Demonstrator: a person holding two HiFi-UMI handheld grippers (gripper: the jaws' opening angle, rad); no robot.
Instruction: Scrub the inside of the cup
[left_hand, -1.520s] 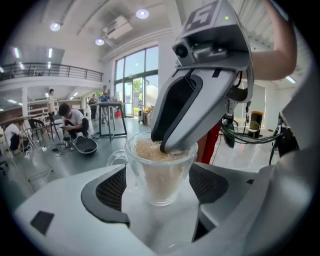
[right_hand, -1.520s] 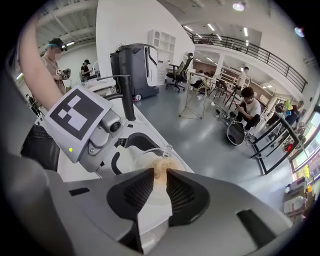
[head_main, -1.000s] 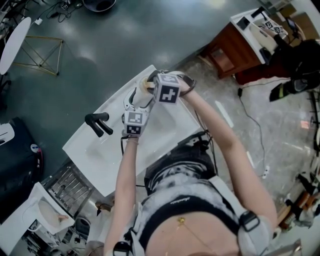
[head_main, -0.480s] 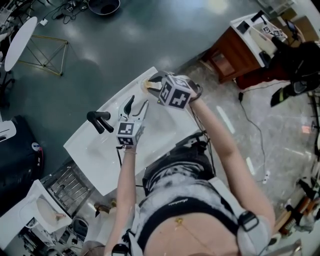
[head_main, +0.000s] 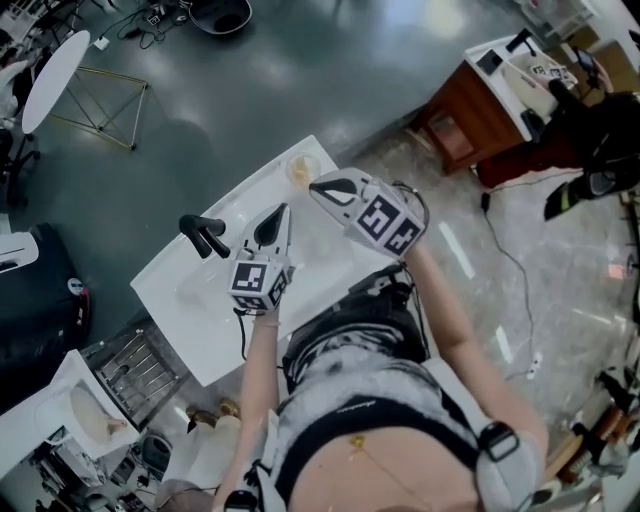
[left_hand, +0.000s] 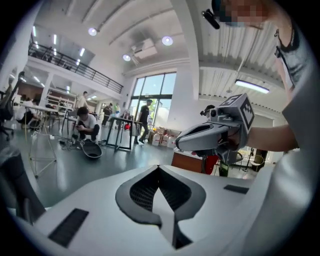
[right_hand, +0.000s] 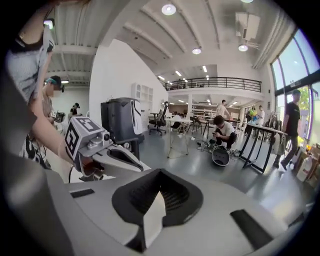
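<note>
A small pale cup (head_main: 300, 170) with something yellowish in it stands near the far corner of the white table (head_main: 200, 320). My left gripper (head_main: 277, 222) is raised over the table's middle, apart from the cup. Its jaws have just been closing and are now shut, with nothing between them (left_hand: 159, 168). My right gripper (head_main: 322, 184) hovers beside the cup, a little to its right. Its jaws have also just been closing and are shut, holding nothing (right_hand: 159, 173). Each gripper view shows the other gripper: the right gripper (left_hand: 212, 134) and the left gripper (right_hand: 107, 154). Neither gripper view shows the cup.
A black two-pronged fixture (head_main: 203, 236) sticks up at the table's left edge. A brown cabinet (head_main: 455, 110) stands to the right, and a wire rack (head_main: 135, 375) lies lower left. A cable (head_main: 510, 270) trails on the floor. People work further back in the hall.
Both grippers have lifted away from the cup and drawn back toward the person. Their jaws, open a second ago, are now shut with nothing in them. The cup stays on the table.
</note>
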